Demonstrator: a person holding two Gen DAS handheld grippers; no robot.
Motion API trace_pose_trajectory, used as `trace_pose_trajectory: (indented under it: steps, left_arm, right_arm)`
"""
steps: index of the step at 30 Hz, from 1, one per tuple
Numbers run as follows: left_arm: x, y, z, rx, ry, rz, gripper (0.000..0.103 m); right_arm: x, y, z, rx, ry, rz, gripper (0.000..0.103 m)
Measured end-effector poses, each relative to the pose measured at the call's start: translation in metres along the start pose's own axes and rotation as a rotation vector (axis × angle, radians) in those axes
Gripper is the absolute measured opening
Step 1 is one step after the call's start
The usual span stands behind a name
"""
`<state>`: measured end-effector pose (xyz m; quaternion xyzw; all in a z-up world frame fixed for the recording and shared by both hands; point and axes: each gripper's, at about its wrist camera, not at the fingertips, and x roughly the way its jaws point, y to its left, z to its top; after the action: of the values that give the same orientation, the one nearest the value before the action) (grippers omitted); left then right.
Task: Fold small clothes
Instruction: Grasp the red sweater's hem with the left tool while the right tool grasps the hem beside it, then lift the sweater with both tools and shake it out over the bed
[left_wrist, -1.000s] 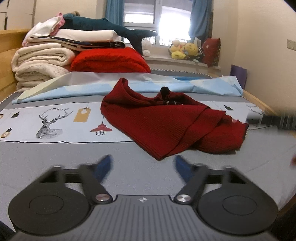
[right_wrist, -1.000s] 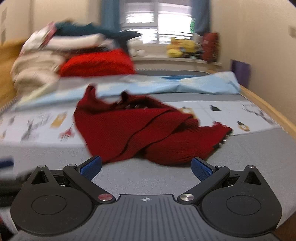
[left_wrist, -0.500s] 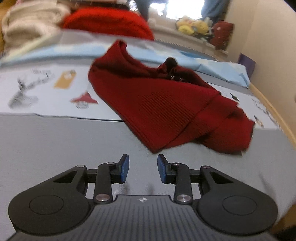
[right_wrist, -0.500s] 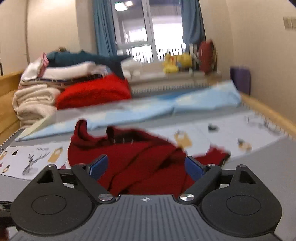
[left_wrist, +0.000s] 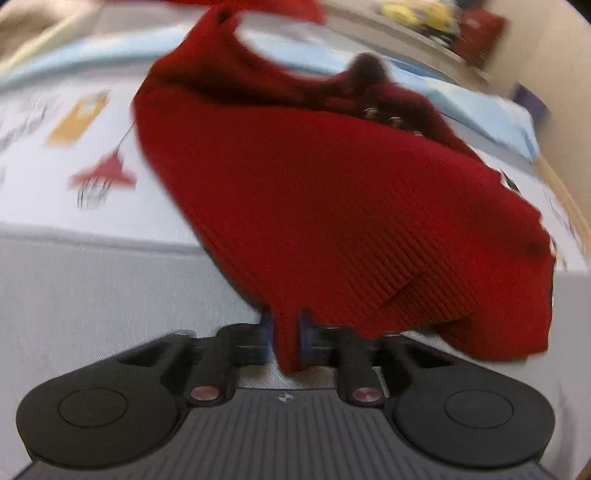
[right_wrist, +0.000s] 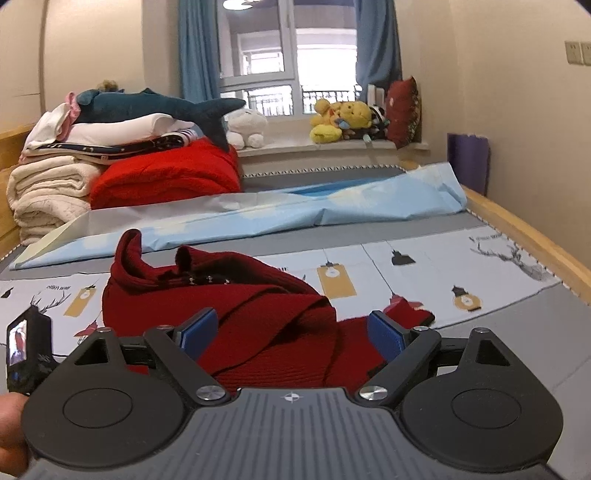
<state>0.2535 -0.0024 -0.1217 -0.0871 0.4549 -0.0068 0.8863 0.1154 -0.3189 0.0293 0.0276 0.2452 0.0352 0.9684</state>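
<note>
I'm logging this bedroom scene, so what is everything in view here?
knit garment: one, dark red, crumpled on bed
bedsheet: one, pale, lamp and deer print
light blue sheet: one, behind garment
red blanket: one, folded
cream blankets: stack, far left
plush shark: one, teal, atop pile
plush toys: white, yellow, windowsill
curtains: blue
left gripper: shut on garment corner
right gripper: open above garment
</note>
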Motion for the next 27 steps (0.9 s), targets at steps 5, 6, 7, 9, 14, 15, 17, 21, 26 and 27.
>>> trace_pose_trajectory:
  steps: [5, 6, 7, 9, 14, 15, 17, 21, 26, 27]
  left_arm:
    - [-0.066, 0.046, 0.016, 0.165, -0.135, -0.018, 0.009]
    - [-0.08, 0.057, 0.017, 0.206, -0.15, -0.018, 0.008]
    - [-0.097, 0.073, 0.017, 0.265, -0.164, -0.004, 0.008]
    - [-0.123, 0.101, 0.014, 0.357, -0.157, 0.026, 0.008]
    - [-0.164, 0.183, -0.025, 0.53, -0.031, 0.153, 0.007]
    - [-0.165, 0.203, -0.035, 0.522, 0.02, 0.144, 0.007]
    - [-0.163, 0.23, -0.055, 0.474, 0.111, 0.106, 0.007]
    - [-0.149, 0.252, -0.083, 0.405, 0.19, 0.079, 0.008]
    - [-0.152, 0.28, -0.077, 0.219, 0.168, -0.017, 0.034]
    - [-0.151, 0.285, -0.075, 0.196, 0.17, -0.03, 0.037]
  right_arm:
    - [0.008, -0.005, -0.001, 0.041, 0.028, -0.008, 0.076]
    - [0.009, -0.006, -0.002, 0.046, 0.032, -0.009, 0.073]
    - [0.009, -0.007, -0.002, 0.051, 0.037, -0.01, 0.072]
    - [0.011, -0.01, -0.003, 0.064, 0.044, -0.014, 0.071]
    - [0.014, -0.015, -0.008, 0.138, 0.086, -0.024, 0.071]
    - [0.014, -0.014, -0.01, 0.148, 0.097, -0.029, 0.071]
    - [0.017, -0.013, -0.015, 0.16, 0.125, -0.04, 0.072]
    - [0.038, -0.005, -0.032, 0.182, 0.265, -0.035, 0.072]
    - [0.077, 0.01, -0.059, 0.246, 0.499, 0.011, 0.072]
    - [0.085, 0.013, -0.065, 0.256, 0.539, 0.018, 0.072]
